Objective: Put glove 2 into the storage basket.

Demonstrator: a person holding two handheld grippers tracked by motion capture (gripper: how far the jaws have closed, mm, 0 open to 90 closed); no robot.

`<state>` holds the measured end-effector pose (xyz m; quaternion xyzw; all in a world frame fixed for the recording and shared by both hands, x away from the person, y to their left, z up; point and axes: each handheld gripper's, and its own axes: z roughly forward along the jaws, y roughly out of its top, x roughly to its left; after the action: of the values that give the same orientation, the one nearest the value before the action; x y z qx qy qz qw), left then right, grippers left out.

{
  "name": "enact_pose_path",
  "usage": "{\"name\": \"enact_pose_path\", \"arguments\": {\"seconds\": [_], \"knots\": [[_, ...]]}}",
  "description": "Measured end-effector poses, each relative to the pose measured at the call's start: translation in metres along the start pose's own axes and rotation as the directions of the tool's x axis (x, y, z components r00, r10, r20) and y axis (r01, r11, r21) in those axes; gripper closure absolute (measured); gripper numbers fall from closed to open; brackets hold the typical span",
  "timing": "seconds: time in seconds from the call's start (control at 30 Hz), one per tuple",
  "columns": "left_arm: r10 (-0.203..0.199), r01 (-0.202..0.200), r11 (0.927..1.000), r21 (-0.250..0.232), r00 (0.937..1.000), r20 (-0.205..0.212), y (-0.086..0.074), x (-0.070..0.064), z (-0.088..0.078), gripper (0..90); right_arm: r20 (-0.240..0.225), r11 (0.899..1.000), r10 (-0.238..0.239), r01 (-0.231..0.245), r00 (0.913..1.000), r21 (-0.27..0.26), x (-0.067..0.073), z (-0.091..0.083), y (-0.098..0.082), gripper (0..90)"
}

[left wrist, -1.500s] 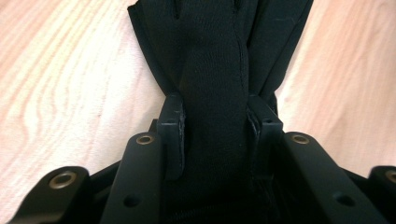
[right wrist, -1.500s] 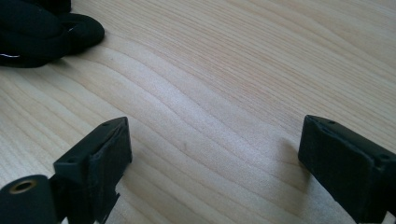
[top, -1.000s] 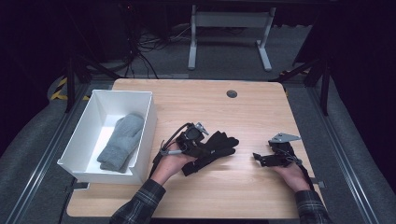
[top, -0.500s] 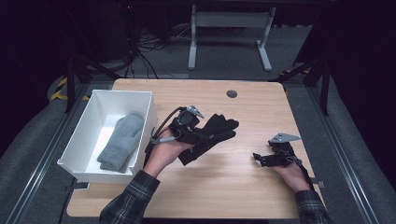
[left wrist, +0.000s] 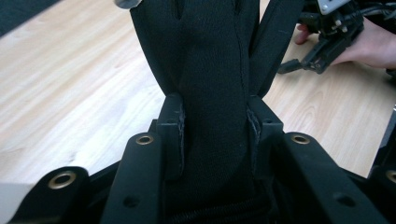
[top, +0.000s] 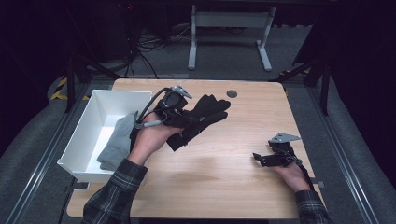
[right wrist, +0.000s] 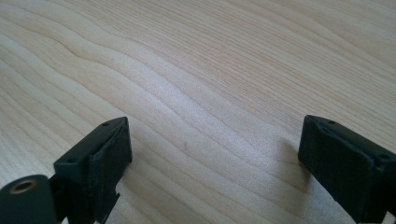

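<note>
The wooden tabletop (top: 224, 163) carries a white bin (top: 91, 128) at its nine o'clock edge, with a grey glove (top: 116, 142) lying inside. Just toward three o'clock of the bin, the left hand-held gripper (top: 180, 116) is clamped on a black glove (top: 205, 112) held above the wood. At four o'clock, the right hand-held gripper (top: 264, 158) rests with jaws wide apart, holding nothing.

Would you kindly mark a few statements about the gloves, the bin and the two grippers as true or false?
1. The left gripper clamps a black glove. True.
2. The black glove lies flat on the table. False: it is held up off the wood.
3. A grey glove lies in the white bin. True.
4. The right gripper holds a glove. False: its jaws stand open, with nothing between them.
</note>
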<state>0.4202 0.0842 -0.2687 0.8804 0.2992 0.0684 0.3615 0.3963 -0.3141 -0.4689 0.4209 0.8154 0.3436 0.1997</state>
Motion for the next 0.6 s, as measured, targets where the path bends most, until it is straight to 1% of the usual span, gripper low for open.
{"name": "enact_pose_path", "arguments": {"seconds": [0.1,0.13,0.17,0.2,0.37,0.4,0.43,0.5,0.6], "knots": [[-0.011,0.011,0.9999,-0.012,0.9998,-0.017,-0.001,0.006,-0.013,65.3,0.000,1.000,0.000,0.000,1.0000,0.000,0.000,0.000,0.000,9.8],[-0.021,0.021,0.9996,-0.021,0.9993,-0.031,-0.002,0.011,-0.021,65.3,0.000,1.000,0.000,0.000,1.0000,0.000,0.000,0.000,0.000,9.9],[-0.021,0.021,0.9996,-0.021,0.9993,-0.031,-0.002,0.011,-0.021,65.4,0.000,1.000,0.000,0.000,1.0000,0.000,0.000,0.000,0.000,9.9],[-0.027,0.026,0.9994,-0.023,0.9988,-0.040,-0.003,0.014,-0.026,65.4,0.000,1.000,0.000,0.000,1.0000,0.000,0.000,0.000,0.000,9.8],[-0.062,0.059,0.9977,-0.034,0.9943,-0.086,-0.013,0.029,-0.046,65.3,-0.001,1.000,0.000,0.000,1.0000,0.000,0.000,0.000,0.000,9.9],[-0.071,0.068,0.9971,-0.036,0.9928,-0.096,-0.015,0.032,-0.049,65.3,-0.001,1.000,0.000,0.000,1.0000,-0.001,0.000,0.000,0.000,9.8],[-0.083,0.079,0.9960,-0.041,0.9900,-0.114,-0.019,0.036,-0.054,65.3,-0.001,1.000,0.000,0.000,1.0000,-0.001,0.000,0.000,0.000,9.8],[-0.106,0.100,0.9937,-0.050,0.9858,-0.130,-0.025,0.043,-0.061,65.3,-0.001,1.000,0.000,0.000,1.0000,-0.001,0.000,0.000,0.000,9.8],[-0.145,0.136,0.9884,-0.069,0.9767,-0.158,-0.037,0.055,-0.074,65.3,-0.001,1.000,0.001,-0.001,1.0000,-0.001,0.000,0.000,0.000,9.8]]}}
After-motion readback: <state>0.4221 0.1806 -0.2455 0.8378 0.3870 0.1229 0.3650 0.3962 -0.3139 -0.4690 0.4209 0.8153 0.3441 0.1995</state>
